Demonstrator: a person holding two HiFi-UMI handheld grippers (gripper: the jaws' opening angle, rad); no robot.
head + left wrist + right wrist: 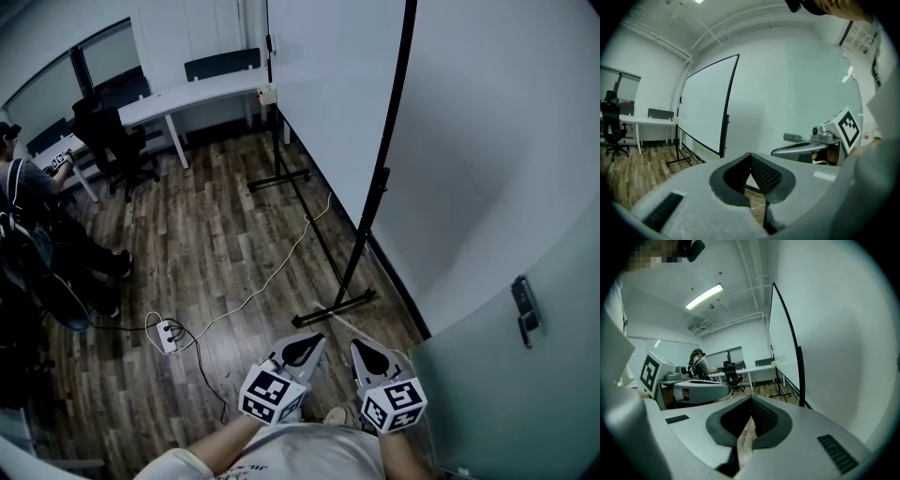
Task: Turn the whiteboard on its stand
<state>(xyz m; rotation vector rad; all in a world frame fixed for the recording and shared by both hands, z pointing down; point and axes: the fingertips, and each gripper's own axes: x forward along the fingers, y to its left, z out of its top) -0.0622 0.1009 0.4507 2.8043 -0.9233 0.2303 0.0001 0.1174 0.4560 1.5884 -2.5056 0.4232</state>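
The whiteboard (319, 94) stands on its black stand (333, 307) a little way ahead, its white face turned left and its near black post (386, 150) rising steeply. In the left gripper view the whiteboard (705, 105) is ahead to the left. In the right gripper view the whiteboard (783, 343) shows nearly edge-on to the right. My left gripper (314, 339) and right gripper (360, 344) are held side by side close to my body, short of the stand's near foot. Both are shut with nothing between the jaws and touch nothing. The tips of the left gripper (750, 155) and right gripper (751, 398) meet.
A white cable (272, 272) runs across the wood floor to a power strip (169, 335). A white desk (192, 94) and a black office chair (117, 141) stand at the back left, and a person (23, 202) sits at far left. A glass door with a handle (525, 309) is to my right.
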